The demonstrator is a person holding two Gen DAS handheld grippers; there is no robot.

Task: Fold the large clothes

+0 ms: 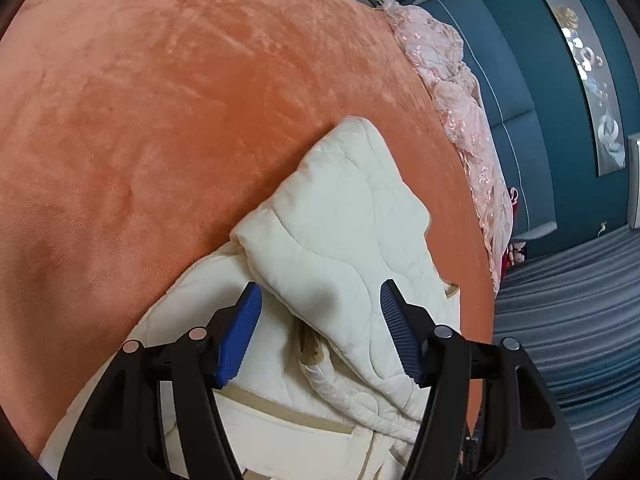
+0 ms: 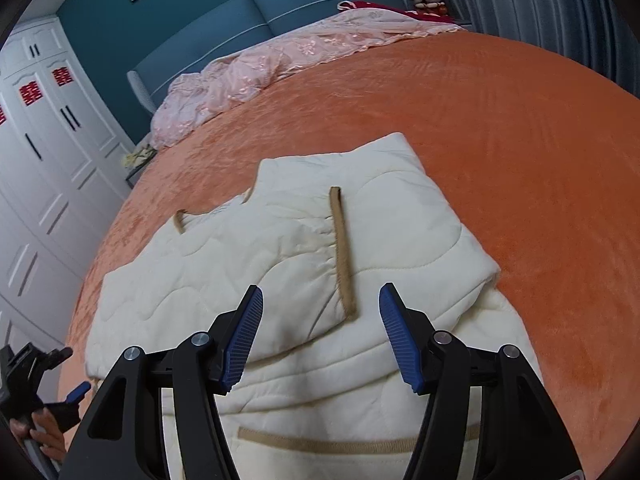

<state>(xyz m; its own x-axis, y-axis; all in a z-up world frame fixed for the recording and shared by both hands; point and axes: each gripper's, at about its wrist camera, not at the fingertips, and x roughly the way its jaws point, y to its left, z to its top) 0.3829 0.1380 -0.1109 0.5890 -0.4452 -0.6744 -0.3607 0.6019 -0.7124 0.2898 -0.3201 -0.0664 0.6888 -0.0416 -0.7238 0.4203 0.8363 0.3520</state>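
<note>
Lying beneath both spread claws [image 1: 320, 292] [image 2: 320, 296]: cream jacket [image 2: 280, 264].

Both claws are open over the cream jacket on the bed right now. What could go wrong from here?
1. The folded-over sleeve lies loose on the cream jacket; with both the right claw and left claw open, nothing pins it, so it may slip when moved.
2. The padding is thick; a claw could pinch one layer only.
3. The plush orange blanket may drag on the jacket.
</note>
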